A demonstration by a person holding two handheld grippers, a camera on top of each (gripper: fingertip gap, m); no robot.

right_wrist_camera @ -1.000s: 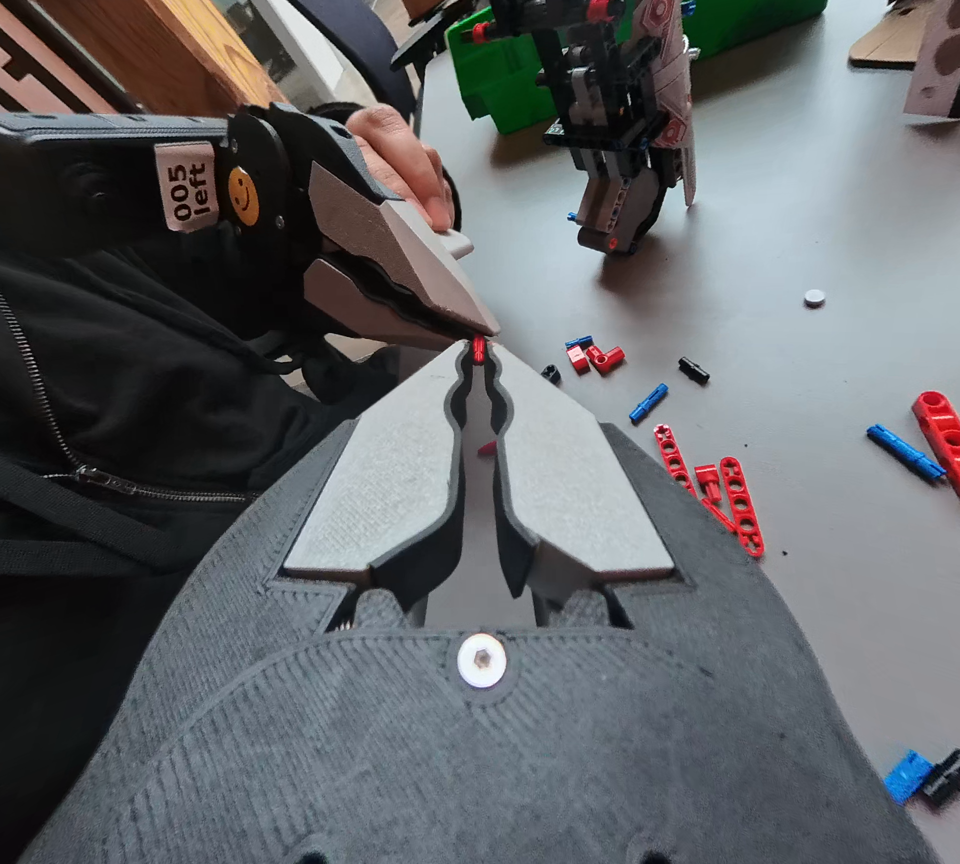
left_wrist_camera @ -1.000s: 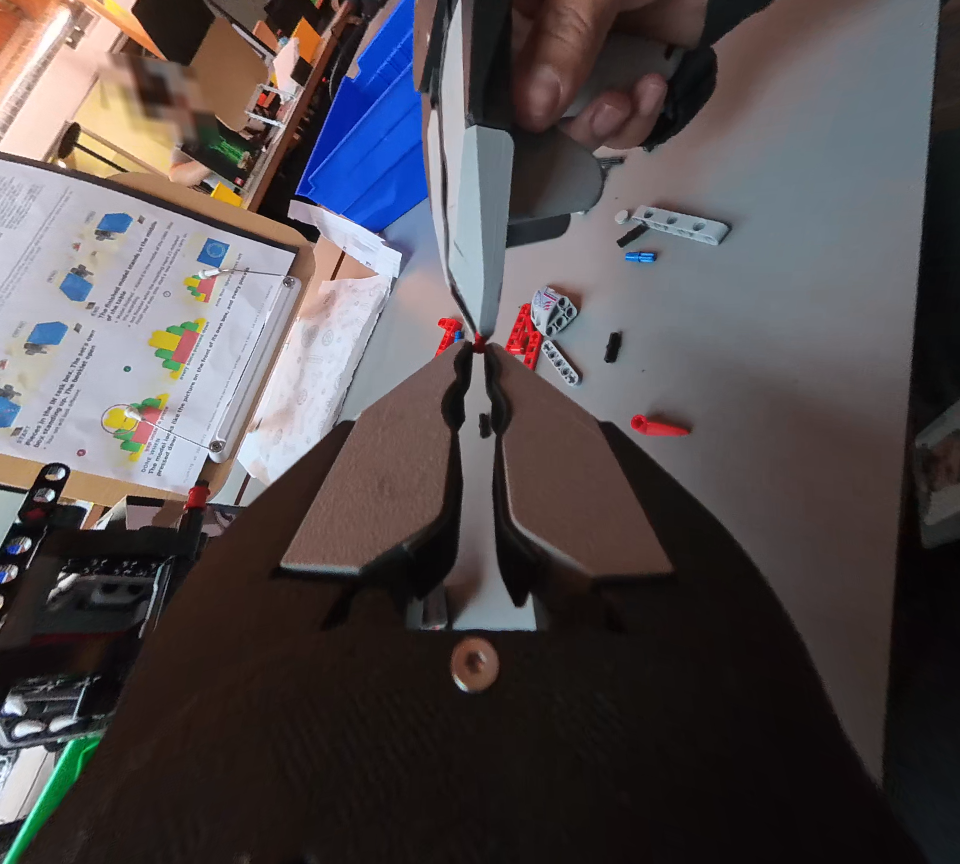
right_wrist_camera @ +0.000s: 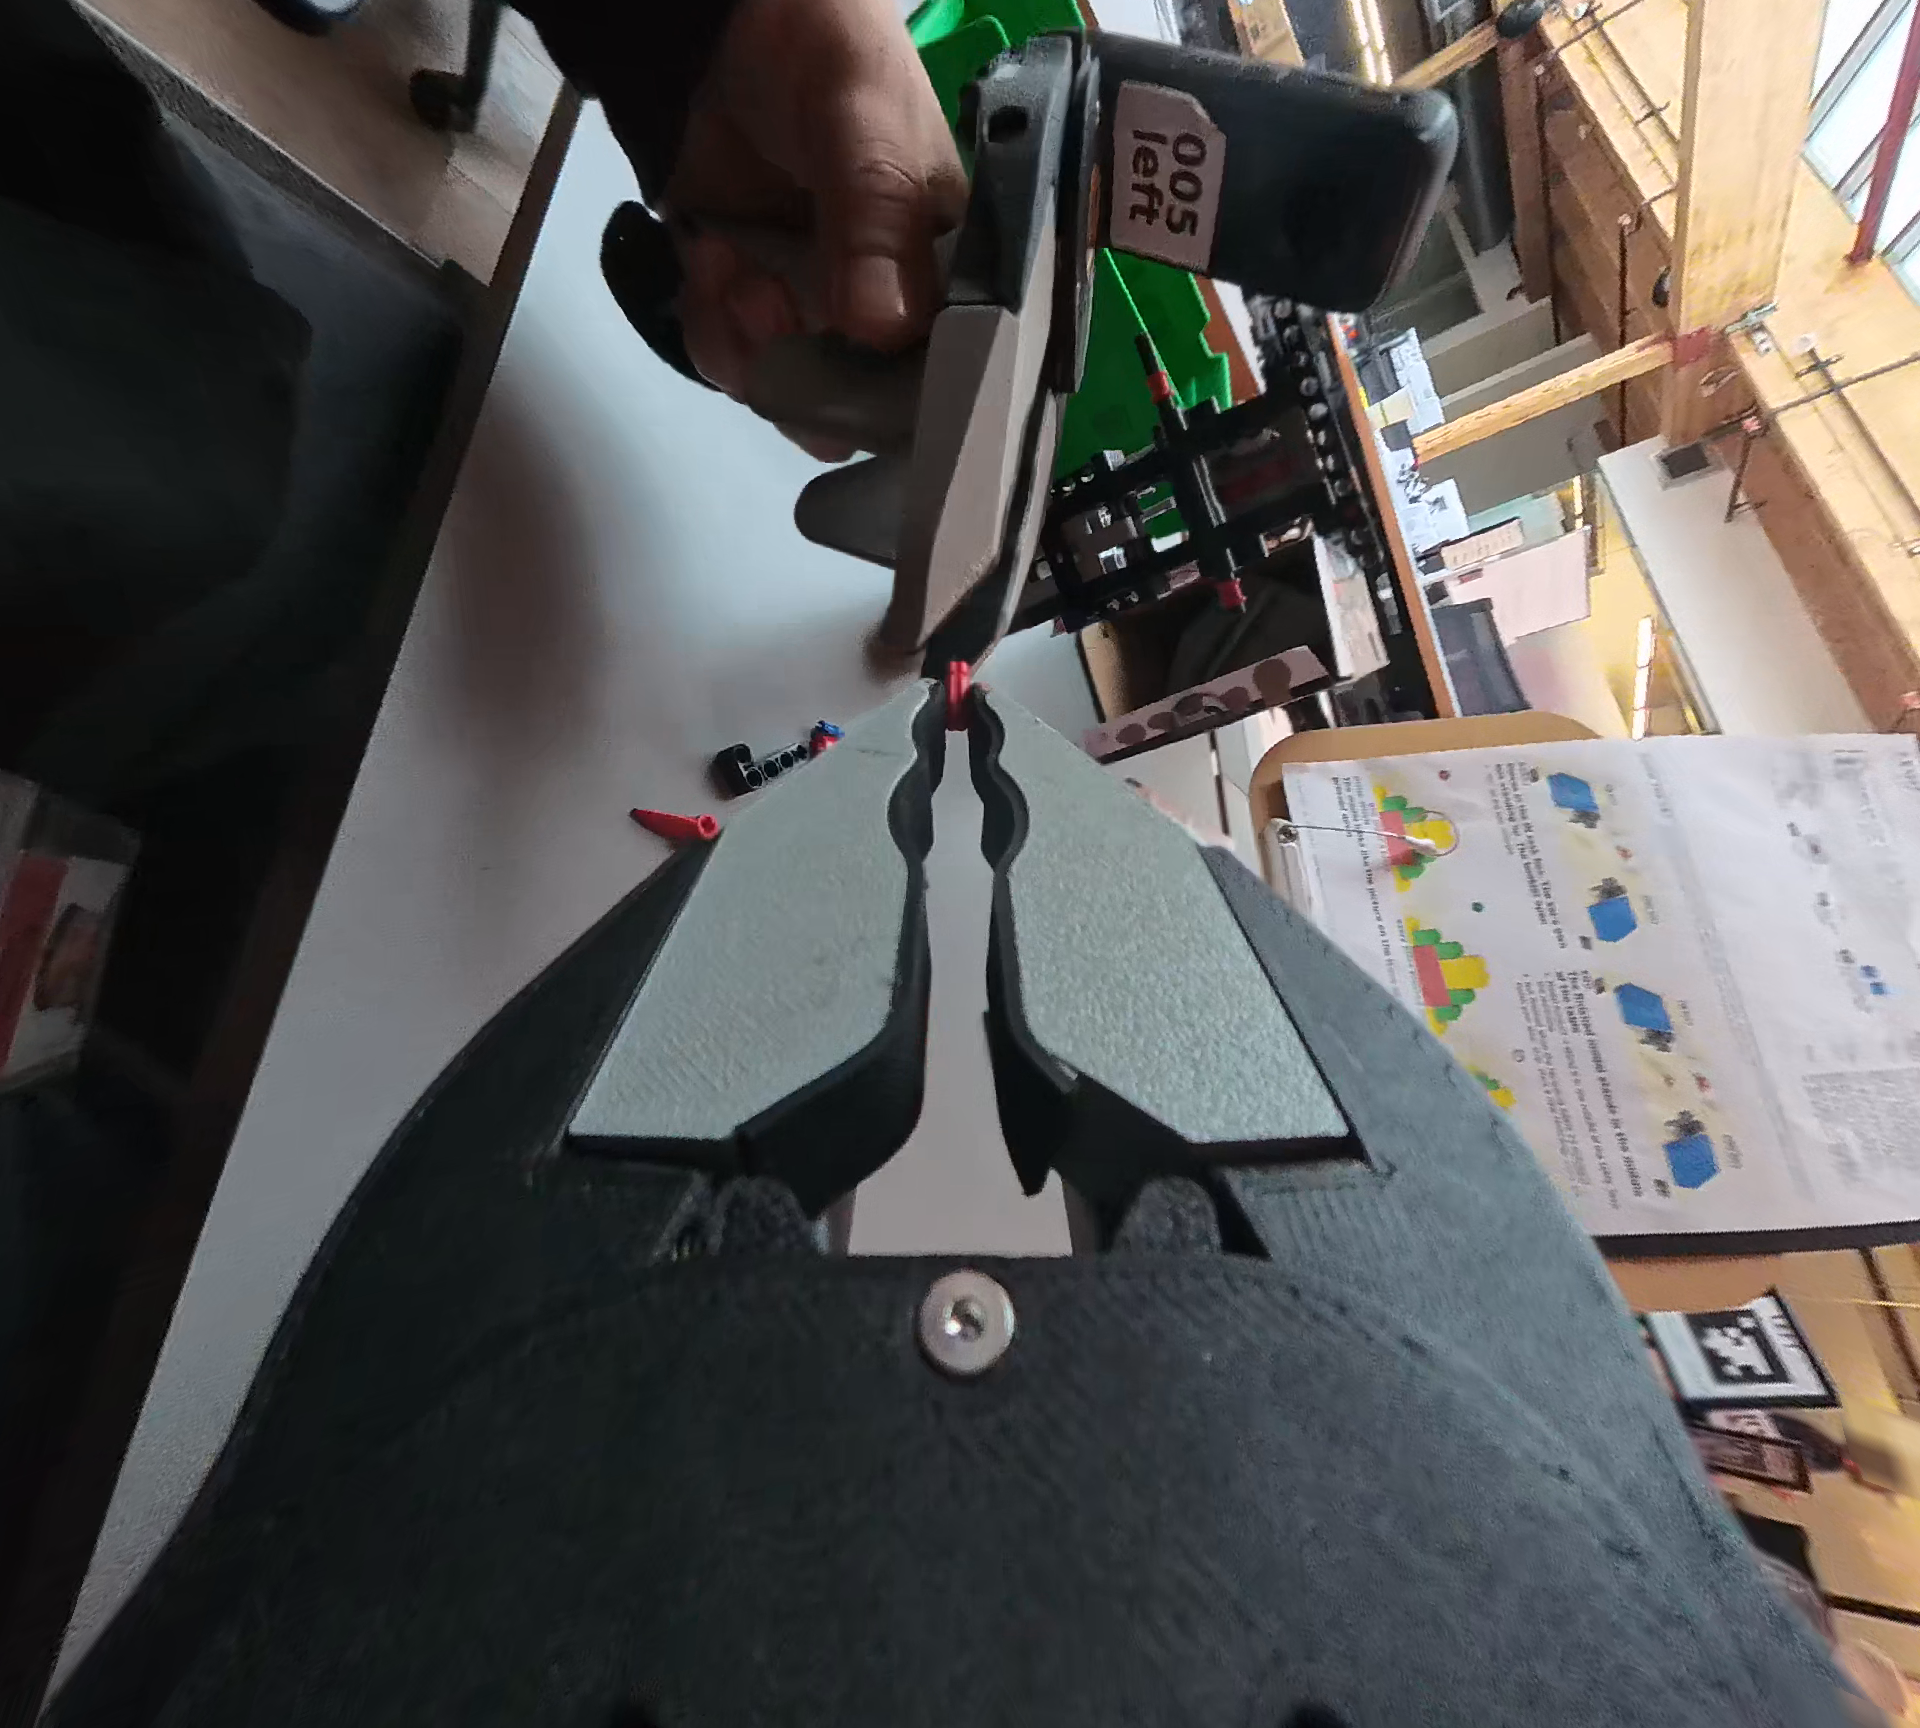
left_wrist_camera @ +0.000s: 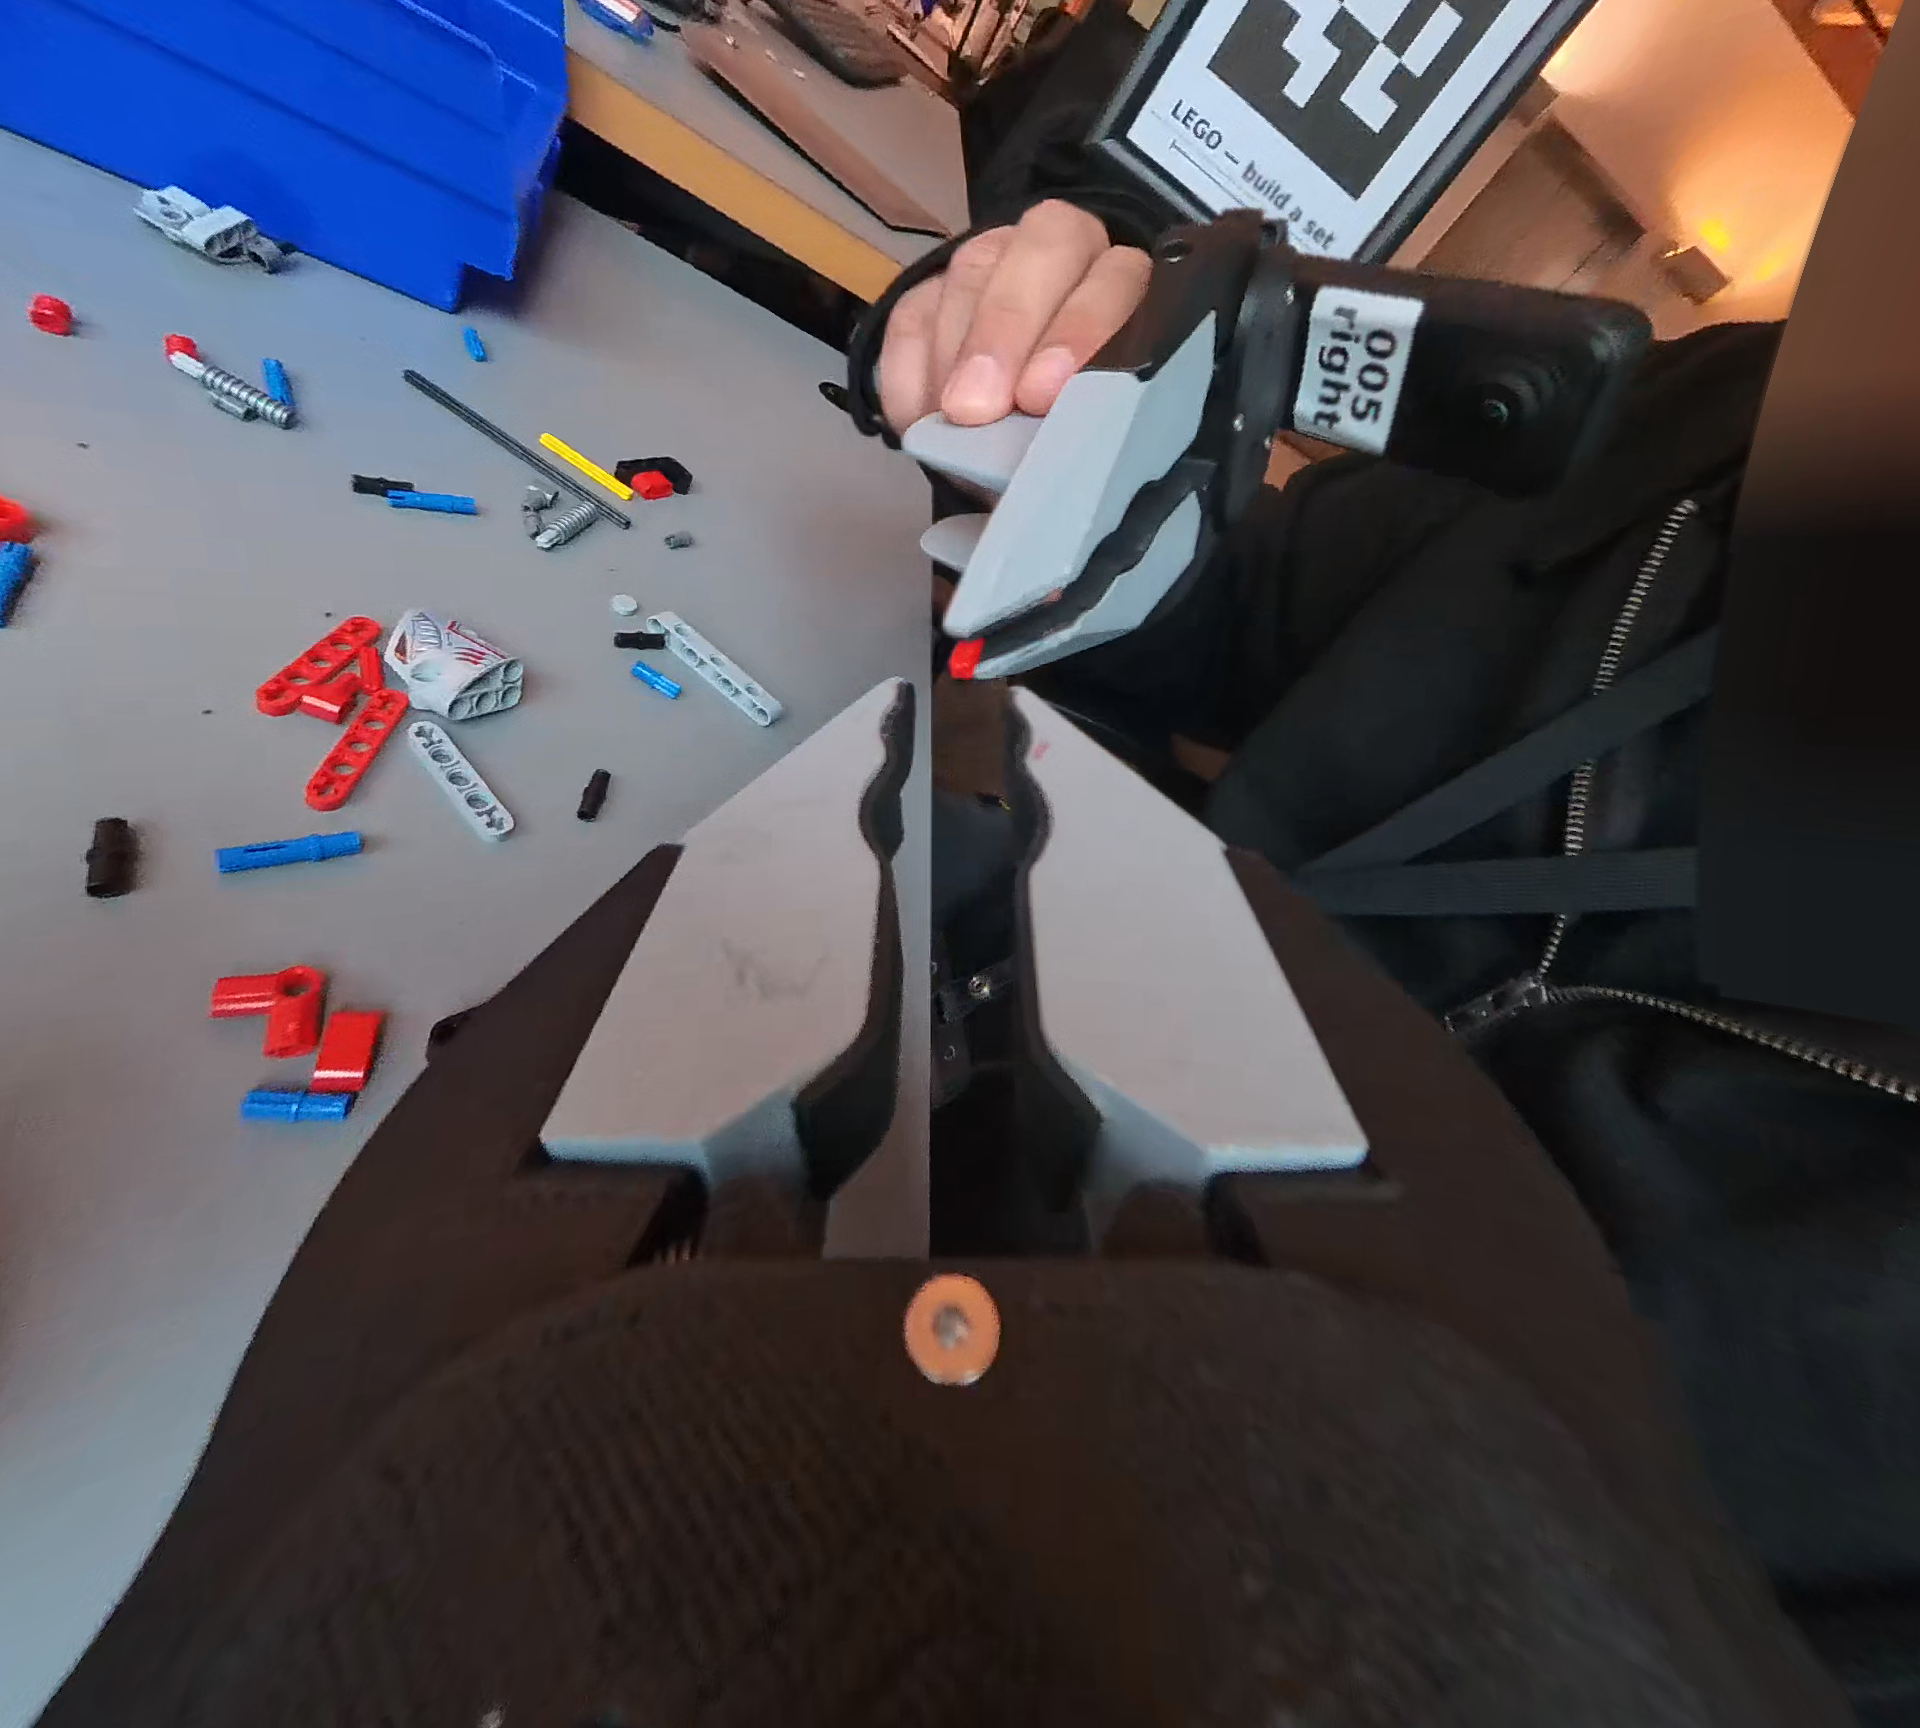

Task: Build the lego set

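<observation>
Above the grey table (left_wrist_camera: pixel 623 224) you've swung apart; right gripper (right_wrist_camera: pixel 957 710) keeps the red piece (right_wrist_camera: pixel 954 691), left gripper (left_wrist_camera: pixel 961 691) now narrow, empty.

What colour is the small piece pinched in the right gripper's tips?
Red piece, clearest in the left wrist view.

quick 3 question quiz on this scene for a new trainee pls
1. True or false: the right gripper is shut on a small red piece.
2. In the left wrist view, what colour is the bin beyond the loose parts? A green, B blue, C yellow.
3. In the right wrist view, is the red cone-shaped piece in a gripper or lying on the table?

Key: 1 true; 2 B; 3 on the table.
</observation>
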